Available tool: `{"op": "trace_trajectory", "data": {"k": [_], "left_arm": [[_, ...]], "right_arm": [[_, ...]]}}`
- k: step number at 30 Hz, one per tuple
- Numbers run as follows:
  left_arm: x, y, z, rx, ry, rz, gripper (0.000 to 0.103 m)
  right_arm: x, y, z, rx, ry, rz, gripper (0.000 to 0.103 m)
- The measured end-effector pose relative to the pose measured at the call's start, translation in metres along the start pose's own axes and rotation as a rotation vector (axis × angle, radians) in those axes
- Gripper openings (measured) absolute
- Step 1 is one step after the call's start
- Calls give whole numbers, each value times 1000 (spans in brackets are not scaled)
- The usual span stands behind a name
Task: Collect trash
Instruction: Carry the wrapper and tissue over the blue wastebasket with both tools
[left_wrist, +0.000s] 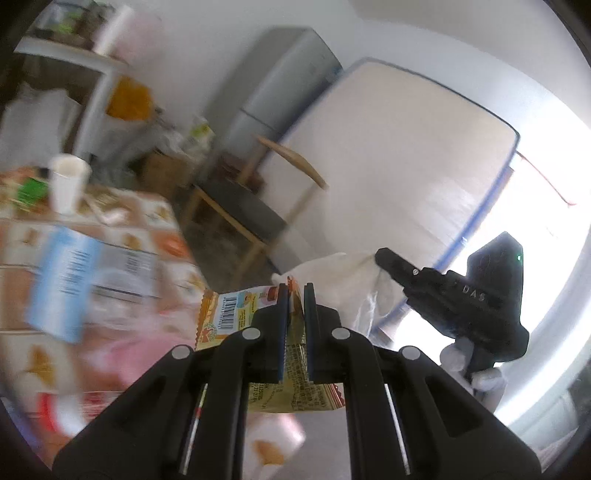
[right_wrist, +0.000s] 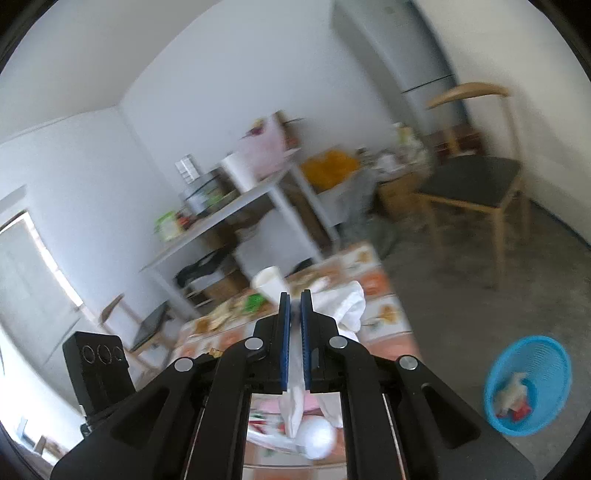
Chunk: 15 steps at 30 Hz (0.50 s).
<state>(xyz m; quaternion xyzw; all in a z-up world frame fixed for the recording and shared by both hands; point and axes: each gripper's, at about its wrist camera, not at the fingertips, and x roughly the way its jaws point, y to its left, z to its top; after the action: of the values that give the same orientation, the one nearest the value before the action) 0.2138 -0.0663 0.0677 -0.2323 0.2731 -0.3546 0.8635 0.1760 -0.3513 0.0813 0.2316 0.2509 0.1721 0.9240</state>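
Blue plastic marks the basket (right_wrist: 528, 386) on the floor, off the bench's (right_wrist: 384, 306) far corner to the right, nearer the right claw (right_wrist: 294, 325) clamped on white plastic wrap (right_wrist: 345, 304) than the left claw (left_wrist: 294, 317) clamped on a yellow snack wrapper (left_wrist: 229, 314).

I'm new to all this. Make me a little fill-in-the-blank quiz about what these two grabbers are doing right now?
1. The left gripper is shut on a snack ____ with a barcode.
2. The right gripper pinches a crumpled ____ bag.
3. The bin on the floor is ____ in colour.
4. On the table stands a white paper ____.

Missing words: wrapper; white; blue; cup
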Motion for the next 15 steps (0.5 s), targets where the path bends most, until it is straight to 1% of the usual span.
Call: {"op": "trace_trajectory", "data": {"k": [2,5,8,10,12,15], "left_arm": [[31,-11,-2,-8,57,-52,7],[87,-25,-9,-44,173,-115,7],[146,-35,-20,-85,290,-142,7],[178,-42,-29,-85,341,-123,7],[217,-47,-41,-87,412,-114,7],[270,-50,-63,-96,500,-64,7]], "right_arm": [[-13,-23,-1,32,-17,-62,6],[-30,-62,-4,85,-34,-163,6],[-38,-109,-11,148,-29,-244,6],[-37,-140,-17,195,-11,-296,6],[-33,-170,-25,247,7,-317,6],[-26,-226,-42,342,43,-377,6]]}}
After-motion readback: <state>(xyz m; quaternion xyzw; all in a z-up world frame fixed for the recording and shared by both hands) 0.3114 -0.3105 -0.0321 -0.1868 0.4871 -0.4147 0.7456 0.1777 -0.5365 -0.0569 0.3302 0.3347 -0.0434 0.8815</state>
